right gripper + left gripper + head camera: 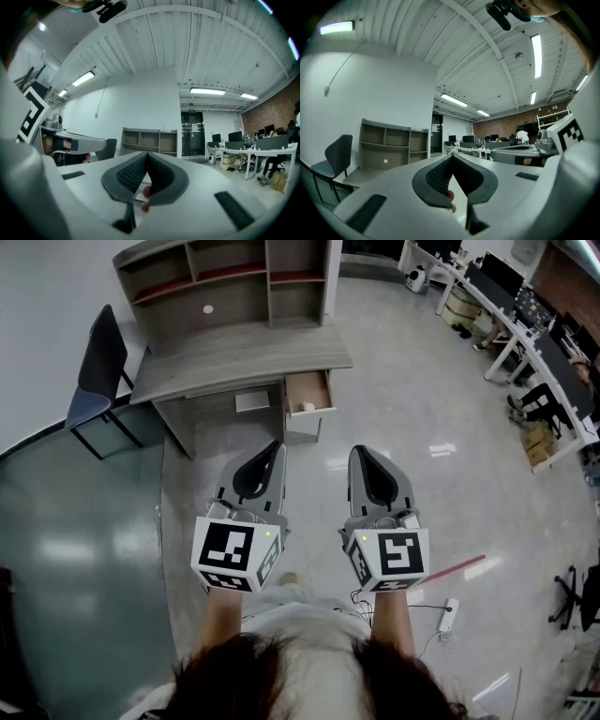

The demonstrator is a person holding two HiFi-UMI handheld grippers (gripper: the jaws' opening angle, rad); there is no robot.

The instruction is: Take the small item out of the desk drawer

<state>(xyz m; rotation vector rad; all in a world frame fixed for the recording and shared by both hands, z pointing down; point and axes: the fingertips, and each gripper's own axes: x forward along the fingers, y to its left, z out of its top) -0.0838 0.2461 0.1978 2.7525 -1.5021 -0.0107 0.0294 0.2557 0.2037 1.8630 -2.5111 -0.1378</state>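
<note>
Two grippers hang side by side above the glossy grey floor (422, 427), both well short of the pale wooden bench (244, 357) with its open-shelved hutch (234, 277). The left gripper (274, 448) has its dark ribbed jaws pressed together at the tips with nothing between them. The right gripper (361, 454) stands the same way, closed and empty (each gripper view shows only the room beyond the tips).

Under the bench's right end, the small wooden drawer (309, 390) is pulled out toward the person. The small round pale item (307, 408) lies inside it, close to the front panel. What the item is made of is too small to tell. A black chair (98, 371) stands at the bench's left end, well apart from the drawer.

With the drawer already open, the step in hand looks like the approach: nothing has been reached for yet, and the item is untouched. The next move likely calls for stepping closer and bringing one gripper over the drawer. Its jaws would need to spread before it dips between the drawer walls. They would then have to close squarely on the item, since a rounded thing may roll away from a glancing touch.
</note>
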